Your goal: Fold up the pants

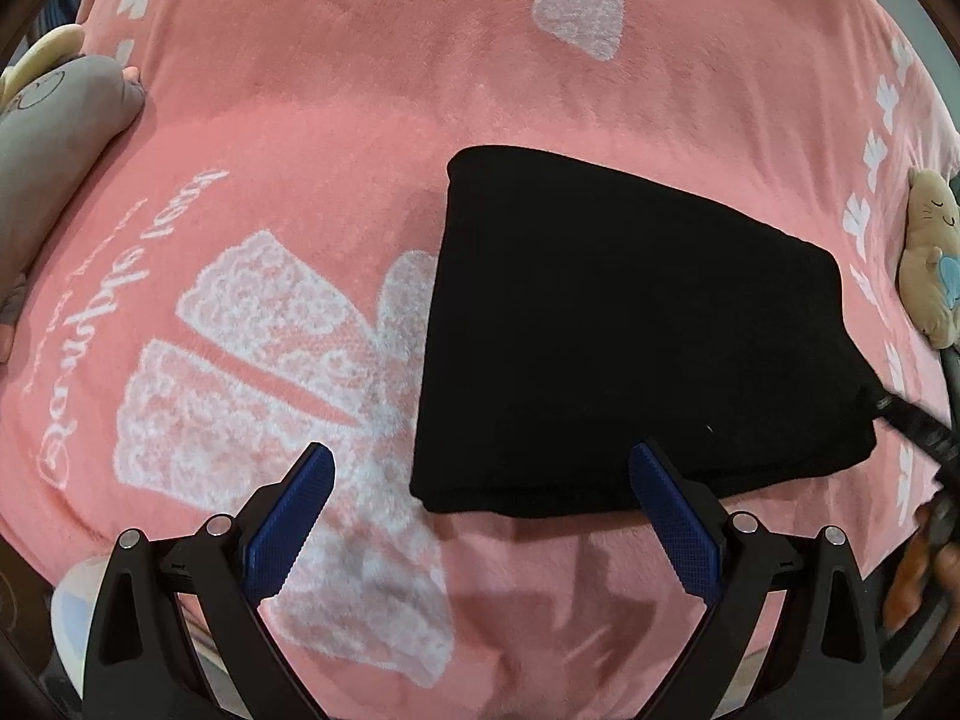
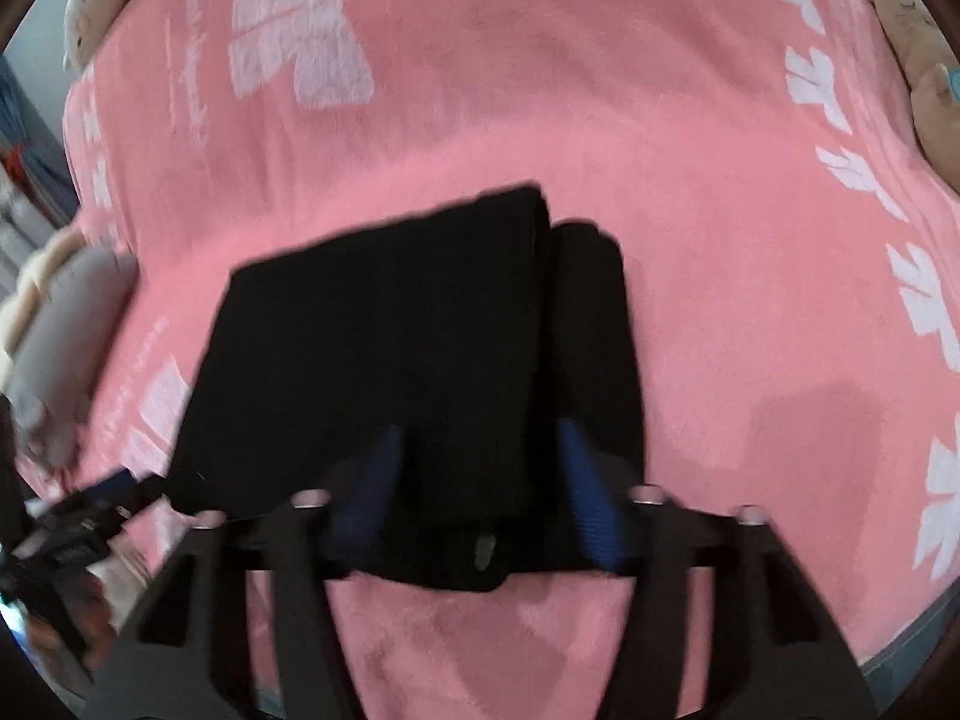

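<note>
Black pants point(image 1: 636, 330) lie folded into a compact rectangle on a pink blanket point(image 1: 372, 120) w/ white bow prints, which covers the bed. Top layer sits offset in the right wrist view, so a narrower strip of the lower layer point(image 2: 597, 324) shows along its right side.

Left gripper point(image 1: 480, 480): fingers wide apart, blue pads visible, nothing between them. It hovers at the near edge of the pants; right-hand finger point(image 1: 672, 516) overlaps the fabric's near edge in view, left-hand one is over bare blanket. Contact w/ cloth: can't tell.

Right gripper point(image 2: 480, 462): view is motion-blurred. Fingers apart, one on each side of the near end of the folded stack. Whether the pads press the cloth: can't tell.

Grey plush toy point(image 1: 54, 138) lies by the left edge of the bed; tan cat plush point(image 1: 933, 252) by the right edge. Both well apart from the pants.
</note>
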The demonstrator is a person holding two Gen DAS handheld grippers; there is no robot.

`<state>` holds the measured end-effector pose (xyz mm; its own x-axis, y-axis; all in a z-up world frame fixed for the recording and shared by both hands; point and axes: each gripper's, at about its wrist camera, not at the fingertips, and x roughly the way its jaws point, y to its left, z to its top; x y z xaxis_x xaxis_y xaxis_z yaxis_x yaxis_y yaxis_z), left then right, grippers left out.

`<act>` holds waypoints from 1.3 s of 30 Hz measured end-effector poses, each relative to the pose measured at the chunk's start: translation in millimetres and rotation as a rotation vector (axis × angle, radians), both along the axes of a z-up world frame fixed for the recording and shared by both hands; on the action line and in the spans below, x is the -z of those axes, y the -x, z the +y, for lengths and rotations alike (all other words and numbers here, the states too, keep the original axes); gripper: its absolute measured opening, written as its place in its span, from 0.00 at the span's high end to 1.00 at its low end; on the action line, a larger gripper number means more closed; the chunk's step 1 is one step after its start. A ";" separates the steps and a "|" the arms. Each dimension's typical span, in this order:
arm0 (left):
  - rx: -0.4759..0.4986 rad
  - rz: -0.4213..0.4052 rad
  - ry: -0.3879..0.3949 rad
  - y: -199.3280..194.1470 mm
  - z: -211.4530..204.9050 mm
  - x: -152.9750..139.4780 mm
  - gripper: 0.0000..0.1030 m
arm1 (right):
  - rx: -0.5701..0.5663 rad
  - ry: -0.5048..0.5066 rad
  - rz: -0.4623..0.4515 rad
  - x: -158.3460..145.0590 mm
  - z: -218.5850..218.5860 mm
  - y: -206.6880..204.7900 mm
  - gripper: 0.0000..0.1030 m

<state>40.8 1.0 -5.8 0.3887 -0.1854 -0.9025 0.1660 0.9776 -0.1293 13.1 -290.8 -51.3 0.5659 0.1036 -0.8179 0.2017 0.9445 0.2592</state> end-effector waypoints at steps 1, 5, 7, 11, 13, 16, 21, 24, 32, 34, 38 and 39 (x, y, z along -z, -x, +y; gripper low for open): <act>0.003 0.000 -0.006 1.5 -1.3 -1.4 0.06 | 0.001 0.022 0.004 1.0 2.9 0.6 0.74; 0.014 -0.014 -0.035 4.7 -5.4 -6.2 0.06 | 0.018 -0.012 -0.002 4.6 -9.3 2.1 0.75; 0.020 -0.014 -0.048 5.3 -6.9 -6.2 0.06 | 0.024 -0.044 0.000 7.8 -10.3 3.9 0.68; 0.014 -0.008 -0.084 4.7 -11.3 -2.2 0.06 | 0.000 -0.092 0.002 6.1 3.6 1.5 0.04; 0.013 0.003 -0.093 4.4 -12.7 0.0 0.06 | -0.004 -0.088 -0.001 7.4 14.3 1.7 0.04; 0.012 -0.004 -0.111 4.9 -13.5 0.7 0.06 | -0.023 0.107 0.088 15.0 41.6 -8.4 0.04; 0.015 -0.005 -0.120 4.8 -12.3 2.5 0.06 | -0.048 0.251 0.158 22.4 63.8 -11.8 0.04; 0.012 0.003 -0.118 4.3 -11.7 4.4 0.06 | -0.017 0.096 0.177 32.4 43.2 -9.6 0.04; 0.021 0.002 -0.050 -3.7 -2.6 6.0 0.06 | 0.049 -0.070 0.085 12.1 6.0 12.1 0.04; 0.012 0.023 0.046 -12.2 7.1 5.4 0.06 | 0.085 -0.125 0.029 -2.0 -11.9 17.1 0.04; -0.070 0.091 0.194 -32.1 26.2 15.4 0.06 | 0.136 -0.227 -0.022 -13.4 -47.3 17.6 0.04; -0.082 0.108 0.235 -38.0 29.5 19.8 0.06 | 0.136 -0.253 -0.025 -12.7 -52.4 14.8 0.04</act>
<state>78.8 30.5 -25.5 0.3151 -0.3668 -0.8753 0.0604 0.9282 -0.3673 -1.7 -343.2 -38.7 0.6078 0.2243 -0.7617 0.3126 0.8143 0.4892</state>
